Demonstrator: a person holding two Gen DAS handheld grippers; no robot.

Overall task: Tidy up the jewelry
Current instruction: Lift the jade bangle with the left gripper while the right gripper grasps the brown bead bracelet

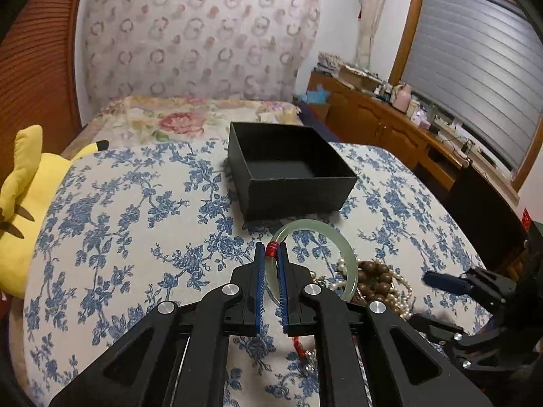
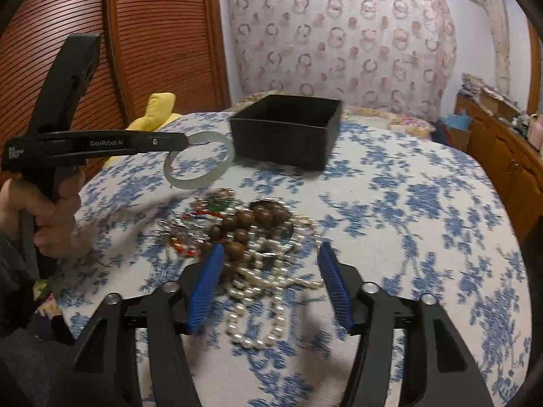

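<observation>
Bed (image 1: 118, 224): covered by a blue-flowered white cloth; carries the box and the jewelry heap.
Wardrobe door (image 2: 152, 40): brown and slatted, at 10 o'clock in the right wrist view.
Curtain (image 1: 203, 30): pale with a ring pattern, behind the bed at 12 o'clock.
Sideboard (image 1: 380, 118): wooden, along the window wall at 2 o'clock in the left wrist view, cluttered on top.
Soft toy (image 1: 23, 196): yellow, at the bed's edge at 9 o'clock in the left wrist view.
Box (image 1: 288, 169): black, open-topped, nothing seen inside; on the bed at 12 o'clock from the left hand-held gripper.
Left hand-held gripper (image 1: 271, 251): fingers nearly closed, pinching the bangle at its red-wrapped part; a hand (image 2: 44, 217) grips its handle.
Right hand-held gripper (image 2: 271, 254): fingers wide apart, holding nothing, poised just above the near side of the heap.
Bangle (image 1: 346, 257): pale green ring, lifted off the bed, between the box and the heap.
Pearl necklace (image 2: 261, 305): white strands at 6 o'clock in the heap, between the right fingers.
Wooden beads (image 2: 251, 224): brown, round, lying on top of the pearls.
Small pieces (image 2: 203, 213): red, green and metallic, at 9 o'clock of the beads; too blurred to tell apart.
</observation>
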